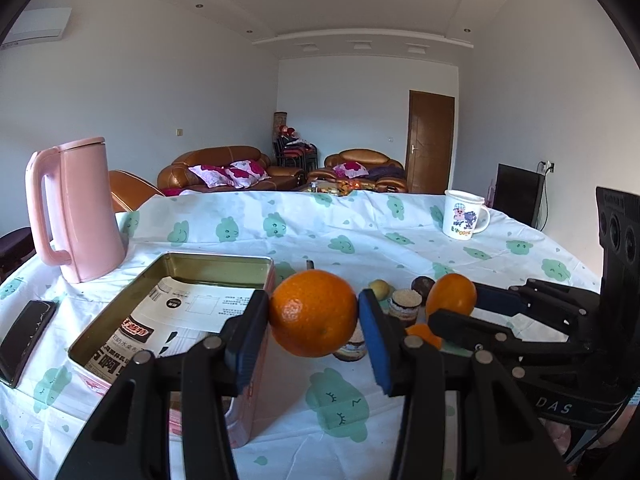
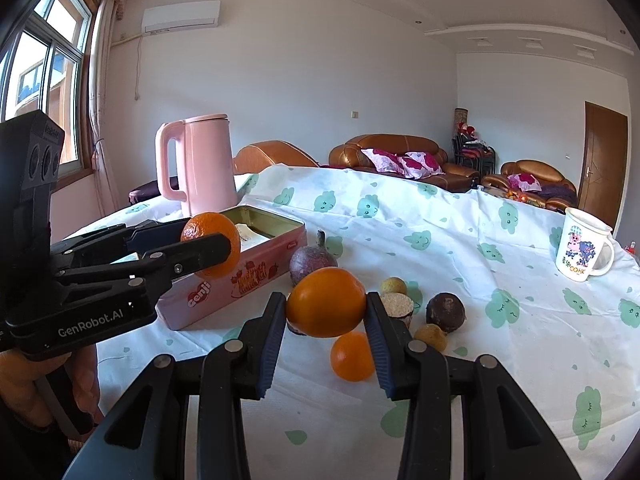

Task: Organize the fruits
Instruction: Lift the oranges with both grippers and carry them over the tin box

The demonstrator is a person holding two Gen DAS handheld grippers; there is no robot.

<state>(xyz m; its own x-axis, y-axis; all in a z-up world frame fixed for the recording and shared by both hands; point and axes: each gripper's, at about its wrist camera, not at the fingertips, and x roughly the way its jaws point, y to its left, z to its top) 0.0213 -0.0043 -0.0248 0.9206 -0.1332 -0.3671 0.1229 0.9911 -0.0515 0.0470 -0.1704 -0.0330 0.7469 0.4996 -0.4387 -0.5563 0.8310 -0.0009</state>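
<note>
The left gripper (image 1: 314, 316) was clamped on an orange (image 1: 313, 313), held above the tablecloth (image 1: 360, 224) just at the right edge of the open pink tin (image 1: 120, 320). At three o'clock of it, the right gripper (image 2: 326, 312) pinched a second orange (image 2: 325, 302) clear of the cloth. Beneath lay a small orange (image 2: 352, 356), two passion fruits (image 2: 445, 312), and small yellowish fruits (image 2: 393, 286). A pink kettle (image 1: 80, 208) stood at eleven o'clock, a mug (image 1: 464, 213) at one.

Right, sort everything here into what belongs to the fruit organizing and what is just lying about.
Job:
left gripper, shut on a round orange
right gripper, shut on a second round orange
open pink metal tin
small orange fruit on the cloth
dark purple fruit

Lying about:
pink plastic kettle
white cartoon mug
black phone
</note>
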